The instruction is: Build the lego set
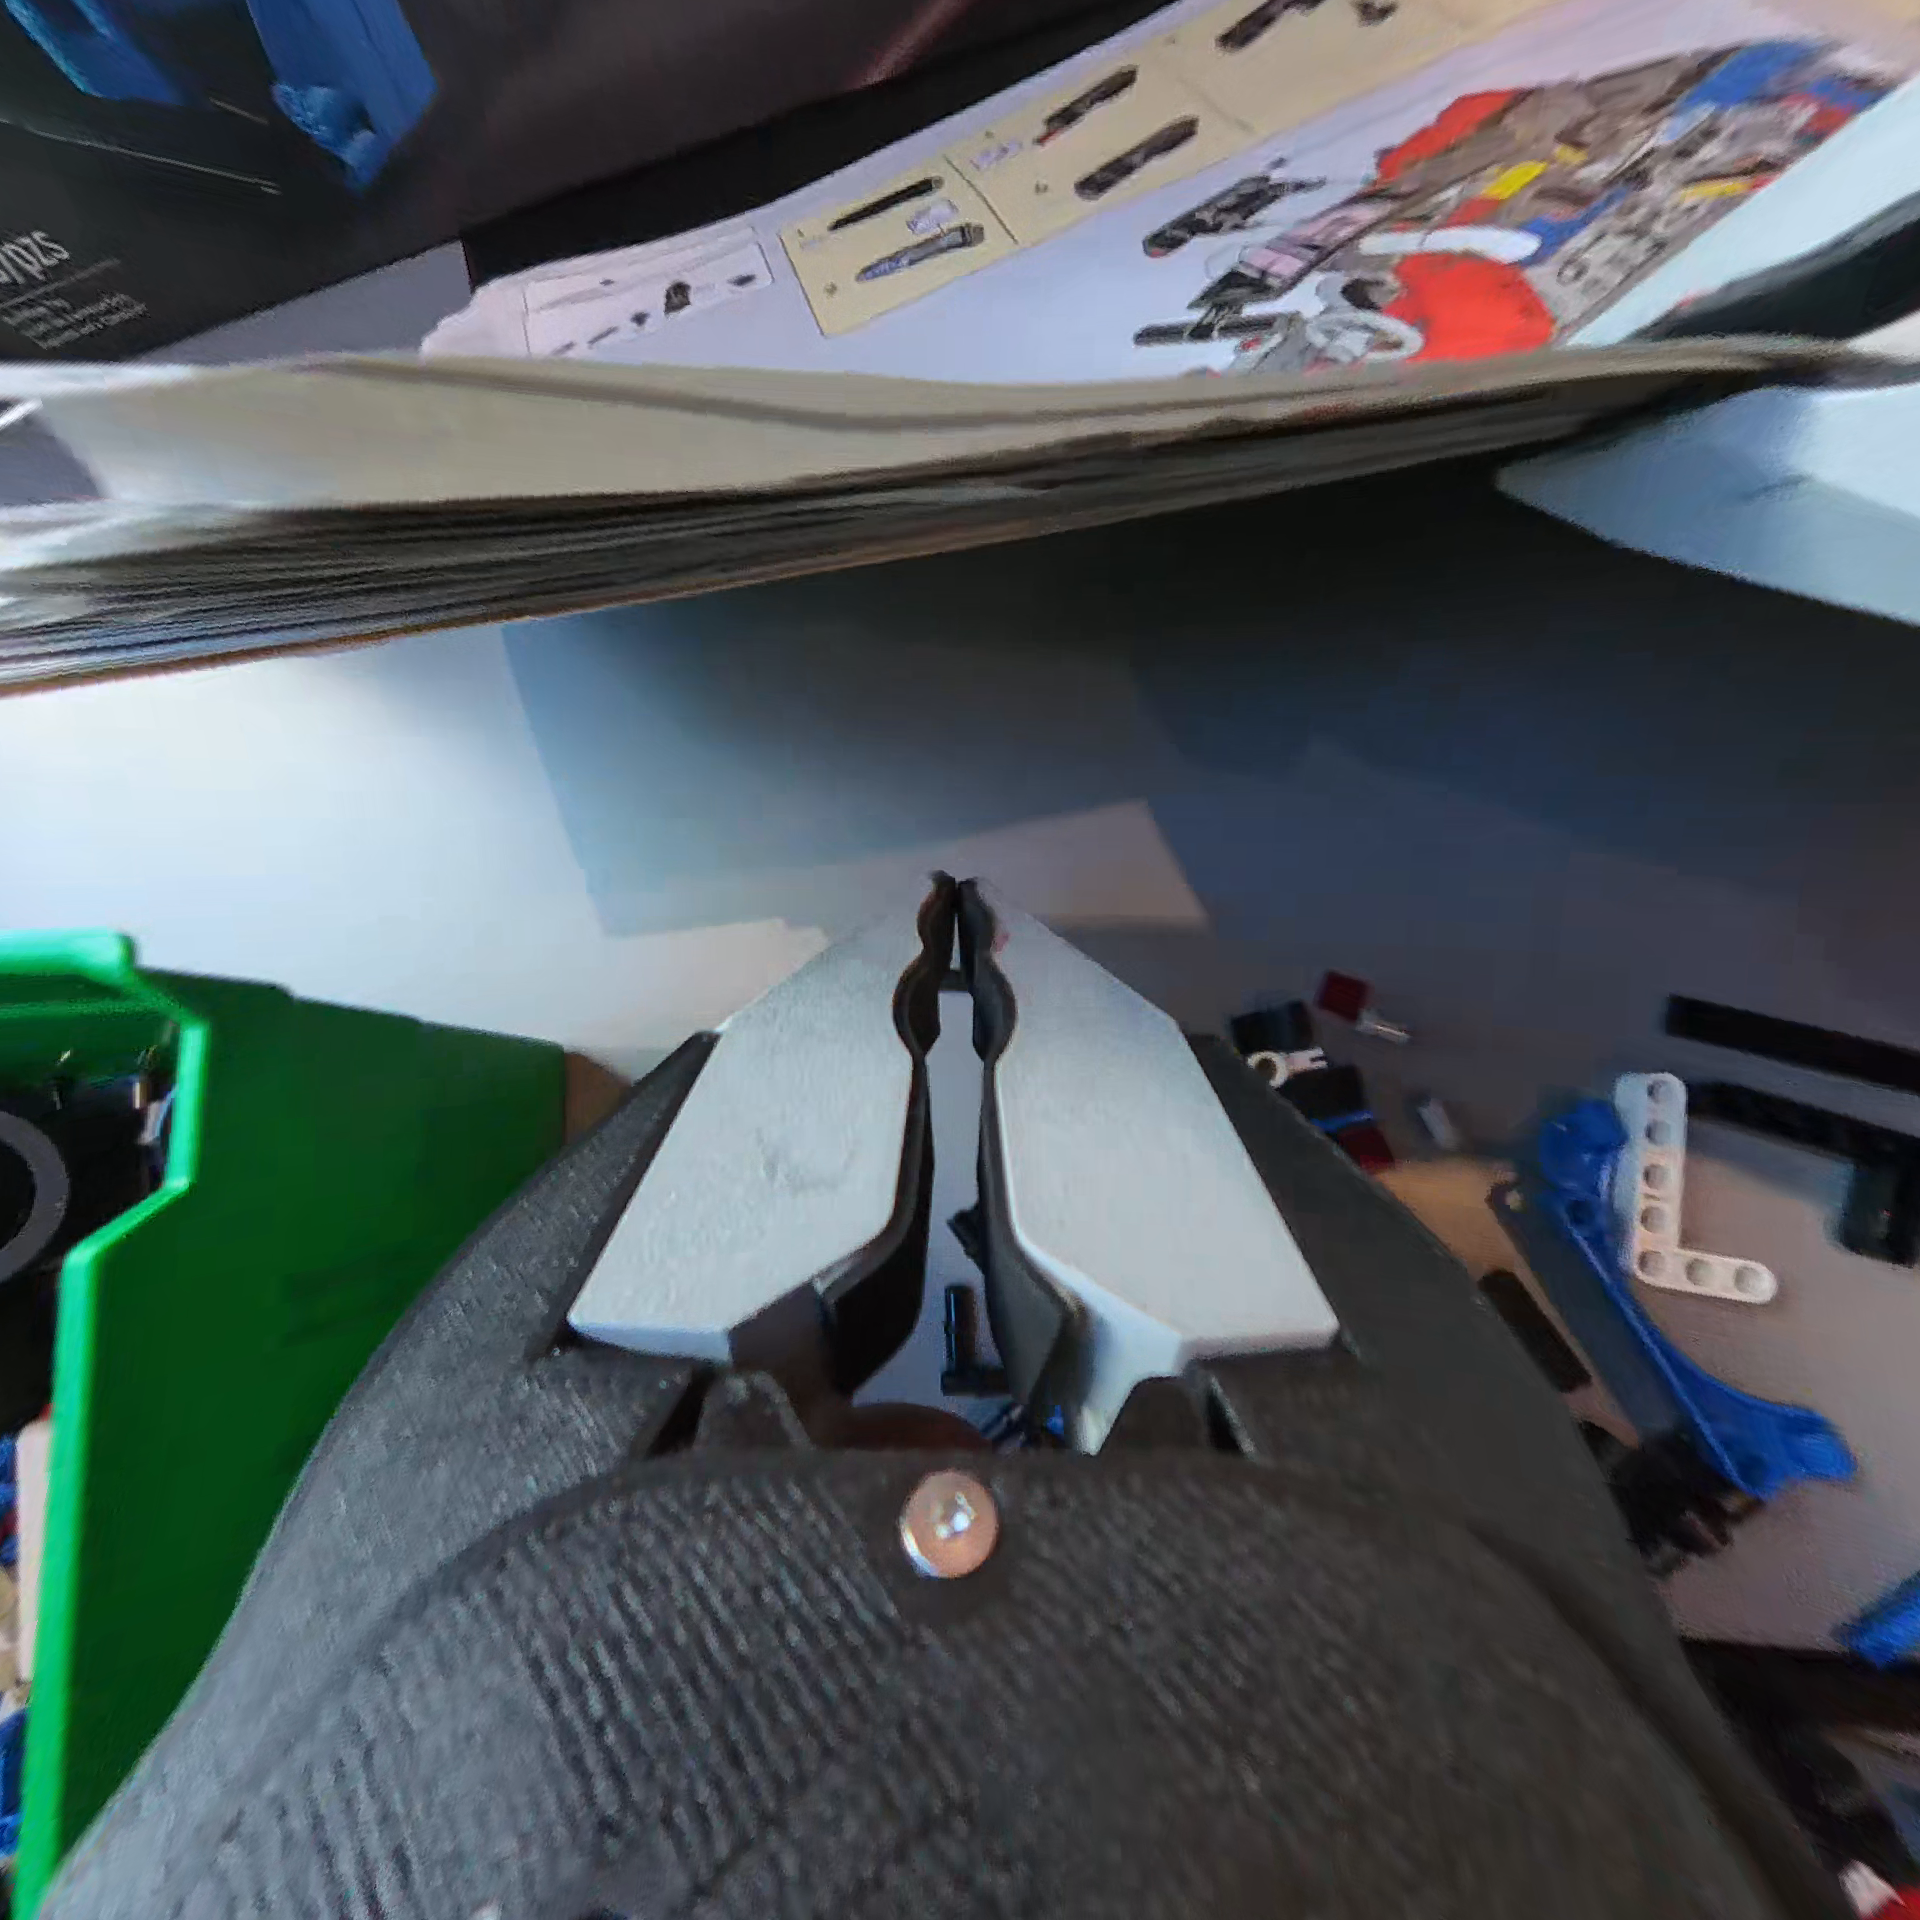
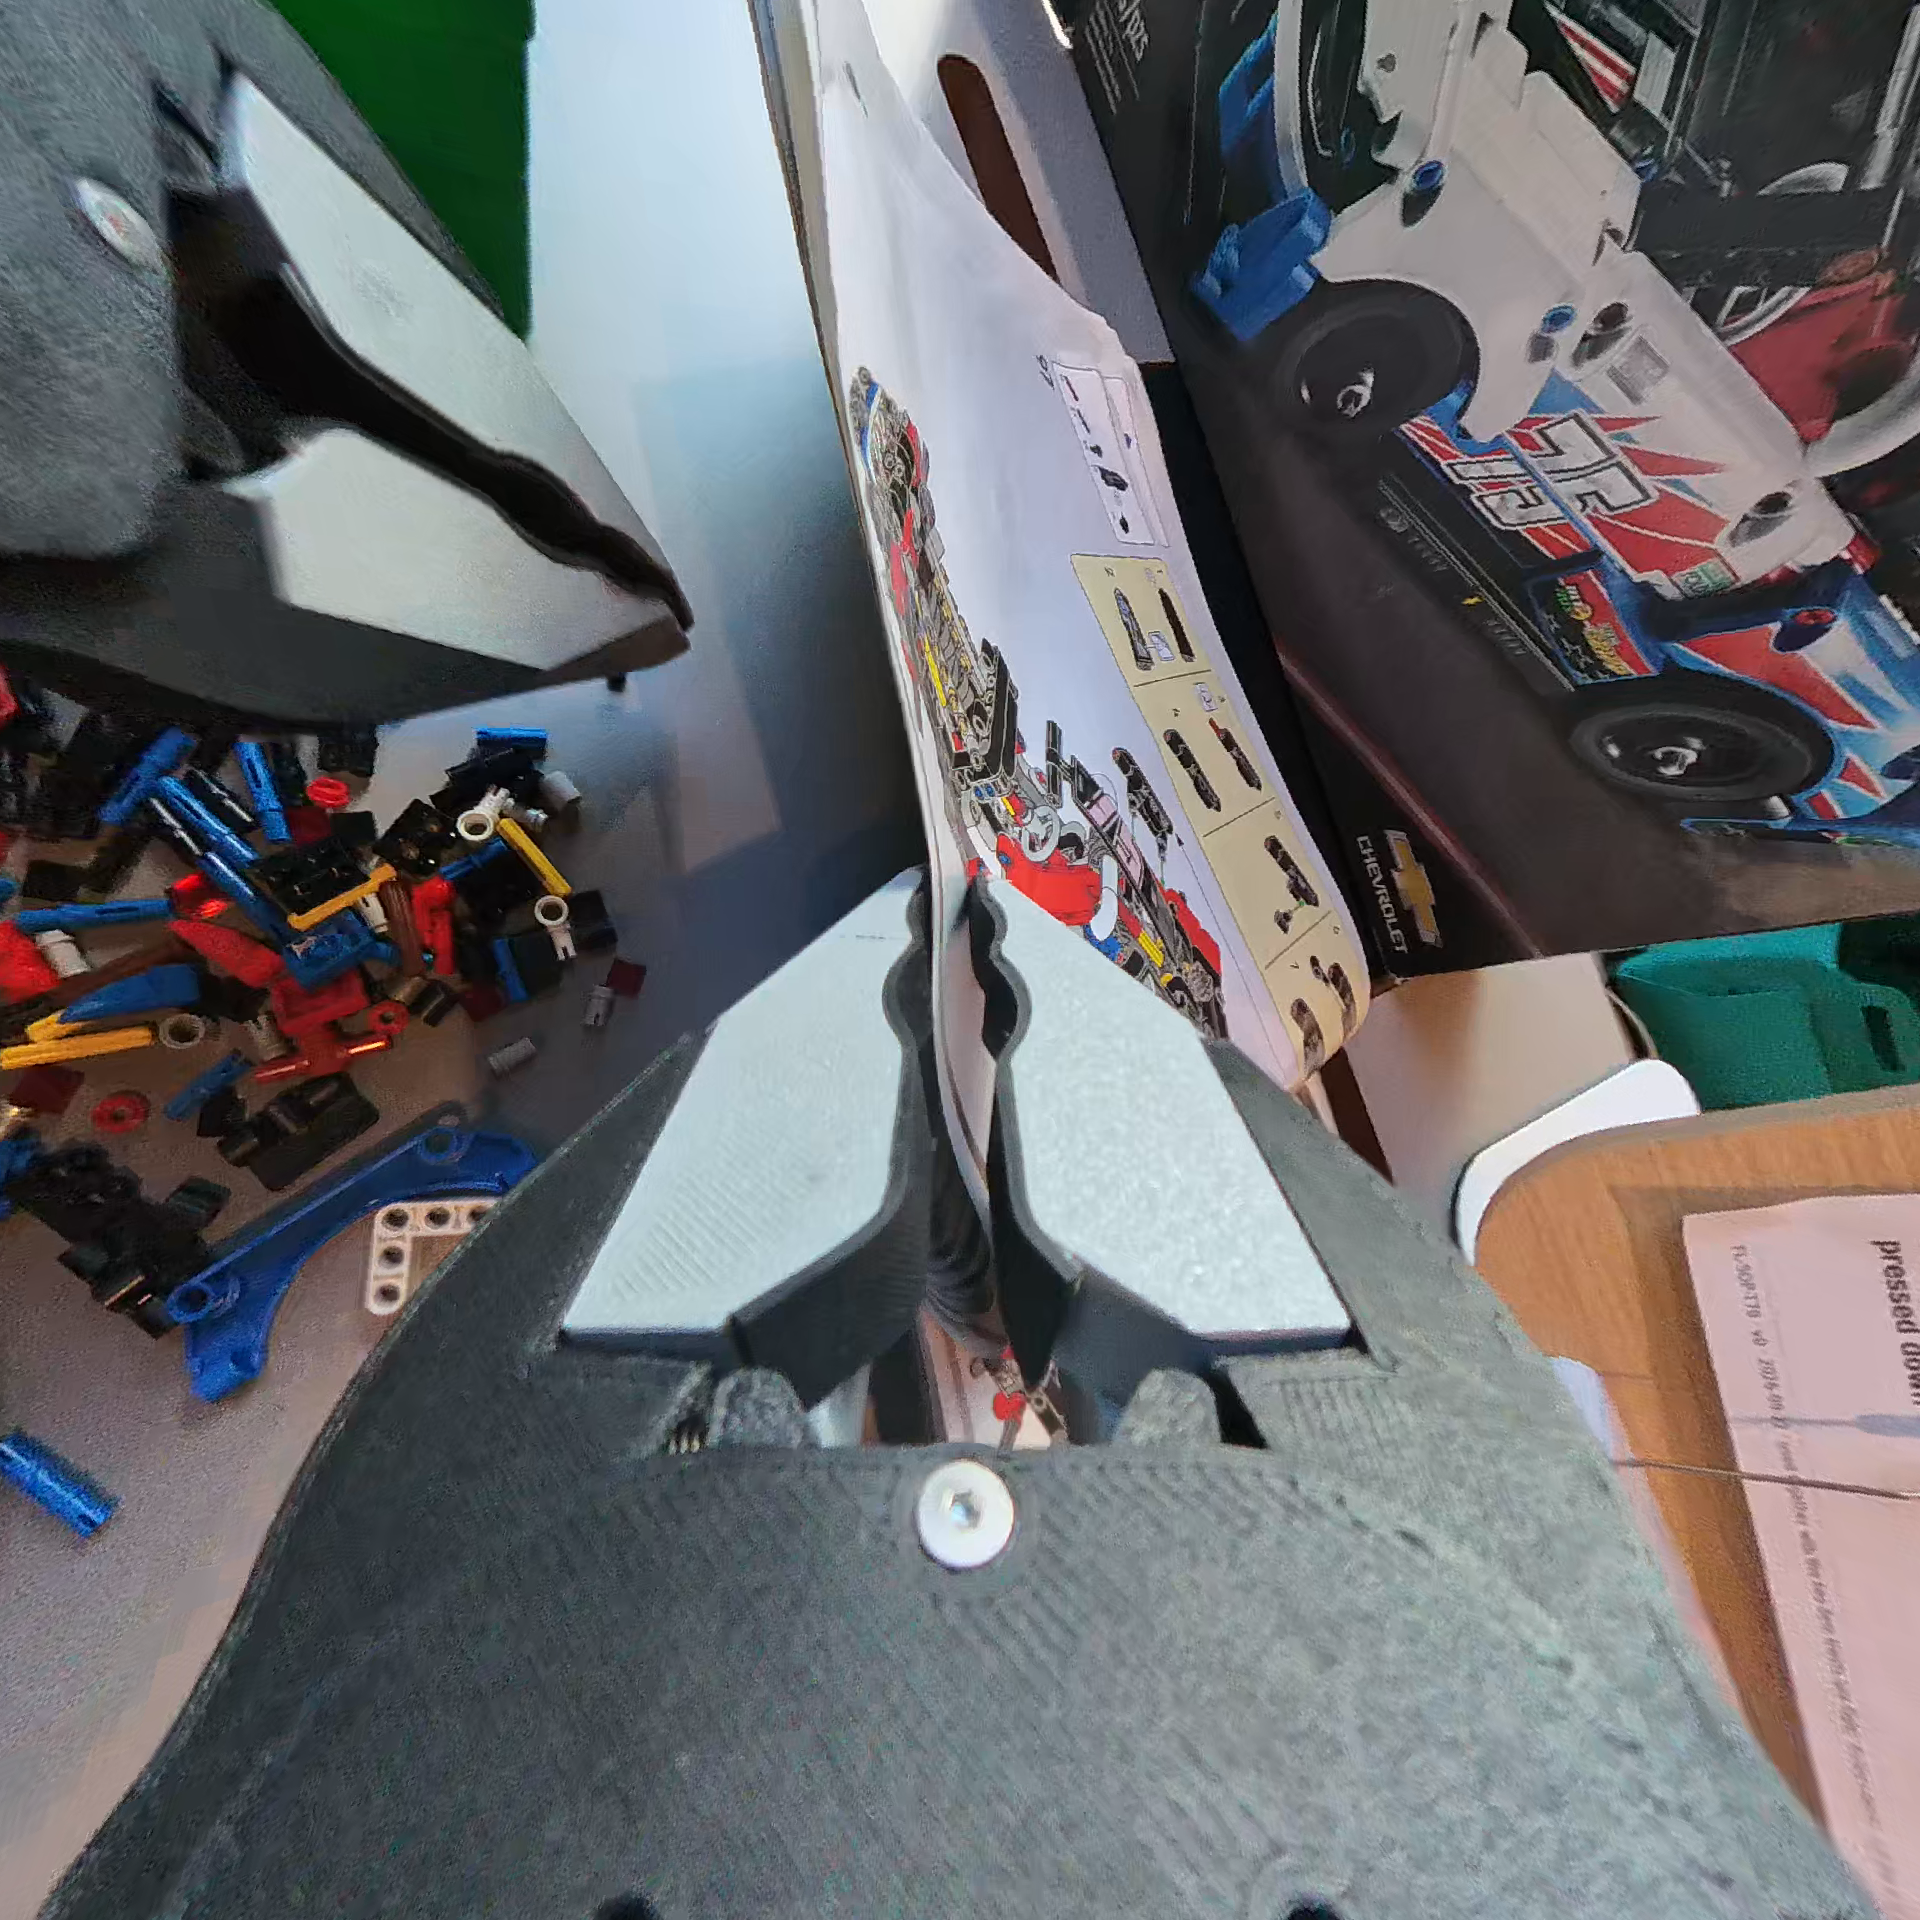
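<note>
**Paper booklet pinched upright**

Paper instruction booklet (image 2: pixel 997 582) stands on edge, running away from the right gripper (image 2: pixel 951 904), which clamps its near edge. Left gripper (image 1: pixel 954 896) is closed, empty. Loose pieces (image 2: pixel 312 914) lie left; printed box (image 2: pixel 1558 468) behind.

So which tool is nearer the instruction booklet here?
Right. The right tool is shut on the instruction booklet, pinching its pages between its tips. The left tool is shut on nothing and sits apart from the booklet, beside the loose piece pile.
</note>
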The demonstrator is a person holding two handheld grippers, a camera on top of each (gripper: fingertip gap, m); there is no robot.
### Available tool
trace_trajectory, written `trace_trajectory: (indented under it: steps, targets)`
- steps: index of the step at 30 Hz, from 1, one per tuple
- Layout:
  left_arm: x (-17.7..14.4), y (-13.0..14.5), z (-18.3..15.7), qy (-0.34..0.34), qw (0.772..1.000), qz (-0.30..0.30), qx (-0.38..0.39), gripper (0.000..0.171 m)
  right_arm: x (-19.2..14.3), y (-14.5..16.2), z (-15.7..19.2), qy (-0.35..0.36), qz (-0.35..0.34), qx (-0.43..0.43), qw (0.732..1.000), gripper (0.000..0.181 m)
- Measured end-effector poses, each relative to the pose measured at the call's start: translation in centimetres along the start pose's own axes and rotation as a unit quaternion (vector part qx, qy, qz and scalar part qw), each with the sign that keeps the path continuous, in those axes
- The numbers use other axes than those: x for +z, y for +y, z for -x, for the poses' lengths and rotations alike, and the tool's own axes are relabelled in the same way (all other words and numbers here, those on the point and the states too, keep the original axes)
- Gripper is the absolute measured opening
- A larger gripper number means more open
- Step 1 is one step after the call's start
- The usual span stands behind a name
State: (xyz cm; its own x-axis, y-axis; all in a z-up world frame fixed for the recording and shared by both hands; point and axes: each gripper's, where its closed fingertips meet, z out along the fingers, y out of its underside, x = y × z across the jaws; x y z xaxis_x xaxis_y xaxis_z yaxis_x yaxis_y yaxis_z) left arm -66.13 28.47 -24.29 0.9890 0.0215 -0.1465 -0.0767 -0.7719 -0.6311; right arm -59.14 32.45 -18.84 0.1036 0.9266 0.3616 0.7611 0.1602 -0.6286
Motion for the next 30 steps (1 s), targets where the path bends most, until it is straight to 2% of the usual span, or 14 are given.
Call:
trace_trajectory:
  steps: [9,11,16,18,22,27,30]
  targets:
    - [2.0,1.4,1.2,-0.028,0.998,0.058,0.017,0.0,0.0,0.7,0.1,-0.022,-0.016,0.024,0.999,0.002]
    - [2.0,2.5,0.7,-0.01,0.996,0.087,0.021,0.0,0.0,0.9,-0.1,-0.023,-0.017,0.027,0.999,0.002]
    - [-0.6,5.8,0.8,-0.013,0.986,0.159,0.035,0.0,0.0,1.3,0.0,-0.03,-0.015,0.033,0.999,0.002]
    - [-2.9,7.9,-0.9,0.026,0.98,0.193,0.037,0.0,0.0,1.5,0.5,-0.04,-0.01,0.034,0.999,0.003]
    - [-7.4,8.5,-2.1,0.032,0.987,0.147,0.061,0.0,0.7,2.5,2.6,-0.082,0.004,0.019,0.996,0.004]
    - [-12.0,8.2,-4.4,0.062,0.994,0.08,0.037,0.0,2.6,4.5,5.6,-0.129,0.051,0.01,0.99,0.009]
    - [-14.1,8.0,-6.4,0.086,0.995,0.047,0.027,0.0,1.2,3.7,6.6,-0.165,0.029,0.031,0.985,0.024]
